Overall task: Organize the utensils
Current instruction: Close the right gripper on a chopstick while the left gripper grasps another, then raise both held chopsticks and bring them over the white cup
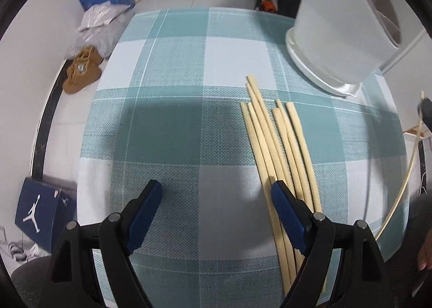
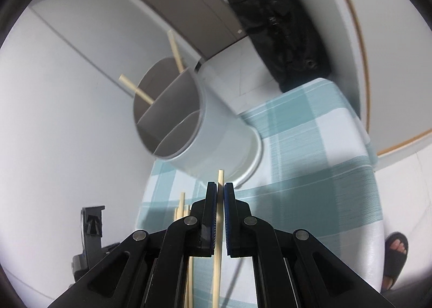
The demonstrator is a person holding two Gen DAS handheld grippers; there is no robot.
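- chopsticks (image 1: pixel 280 151) are the thing here: six lie loose in a bunch on the checked tablecloth (image 1: pixel 172 70), just in front of the white holder (image 1: pixel 334 46), tips pointing toward it
- holder stands on the cloth and has three compartments by my count in the right wrist view; two chopsticks (image 2: pixel 176 51) already stick out of the far compartment, leaning different ways
- right gripper (image 2: pixel 220 192) has its fingers pinched onto one chopstick (image 2: pixel 220 177), tip poking out past the pads, just short of the holder's base and up off the cloth
- that same held stick (image 1: pixel 405 181) shows in the left view as a long curved line to the right of the bunch
- left gripper (image 1: pixel 216 189) hangs over the cloth with fingers wide apart, gripping nothing; its right finger (image 1: pixel 286 208) sits over the near ends of the bunch, can't tell if it touches
- off the table, well left of the holder: two blue boxes and a pair of tan shoes (image 1: pixel 81 70) on the floor
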